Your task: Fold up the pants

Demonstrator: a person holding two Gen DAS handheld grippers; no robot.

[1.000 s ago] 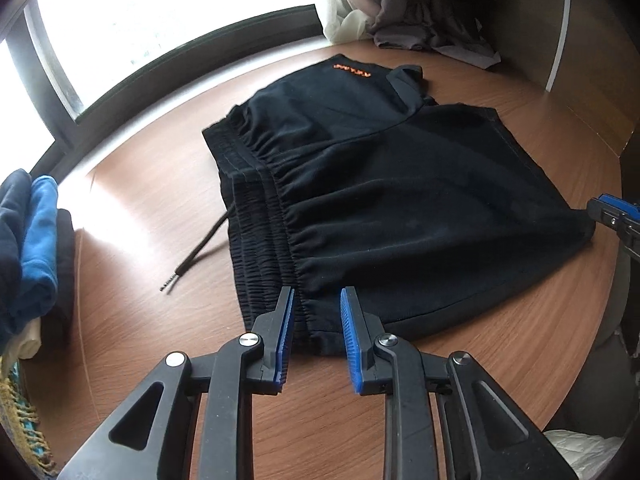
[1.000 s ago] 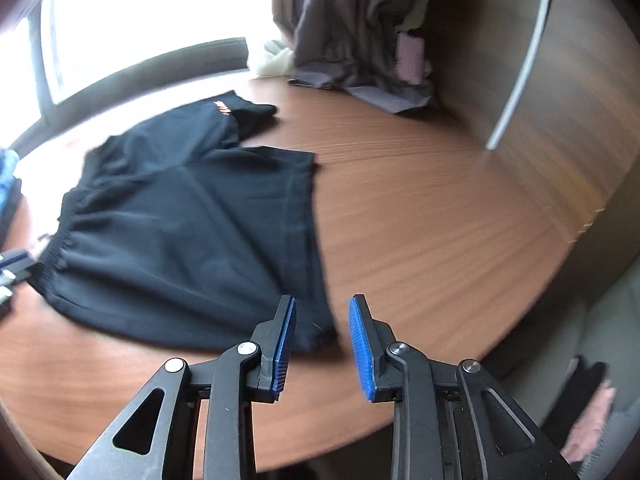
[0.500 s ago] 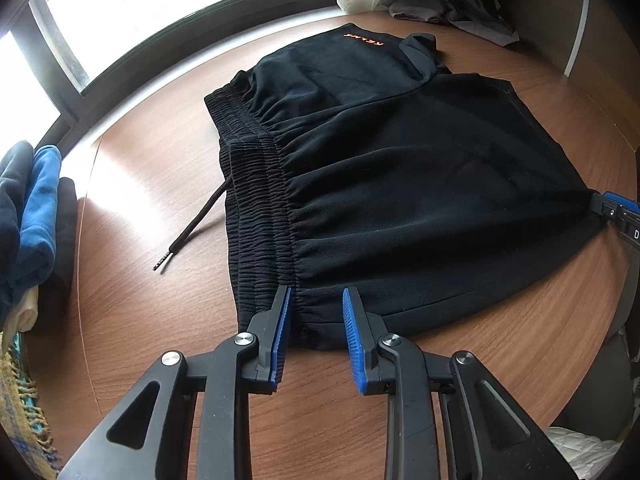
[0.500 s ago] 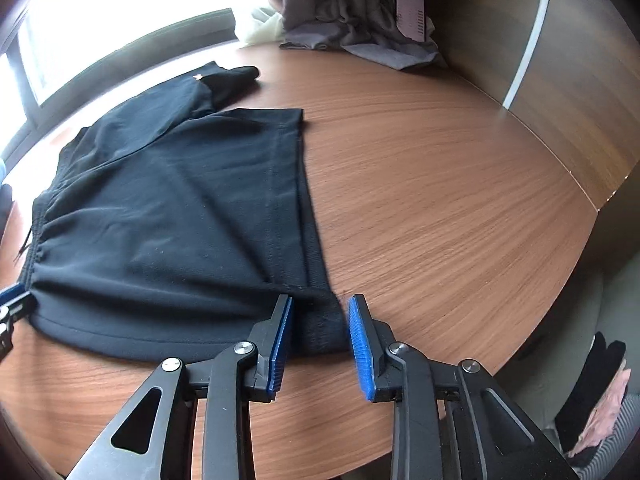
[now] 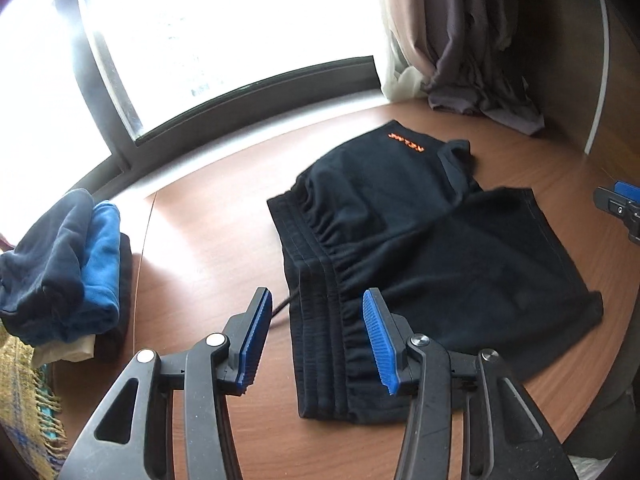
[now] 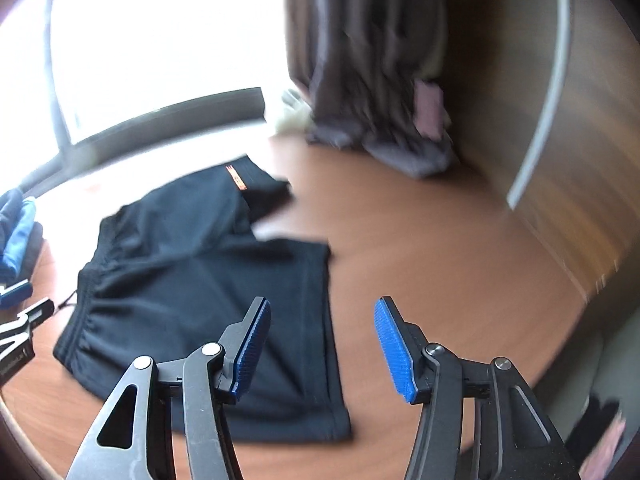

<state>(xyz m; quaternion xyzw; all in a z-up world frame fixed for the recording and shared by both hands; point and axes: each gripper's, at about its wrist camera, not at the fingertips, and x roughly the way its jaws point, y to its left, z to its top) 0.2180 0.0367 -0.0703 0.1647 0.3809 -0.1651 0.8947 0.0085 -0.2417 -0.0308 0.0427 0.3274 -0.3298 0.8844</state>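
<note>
Black shorts with an orange logo lie flat on the round wooden table; they also show in the right wrist view. My left gripper is open and empty, raised above the elastic waistband. A black drawstring sticks out at the waistband. My right gripper is open and empty, raised above the leg hem. The right gripper's tip shows at the right edge of the left wrist view.
A stack of folded blue and dark clothes sits at the table's left. A grey curtain bunches onto the table at the back right. A window runs behind. A wooden wall panel stands on the right.
Both grippers have opened wide and lifted up and back from the shorts' near edge. The shorts now lie released on the table. The right wrist view is motion-blurred.
</note>
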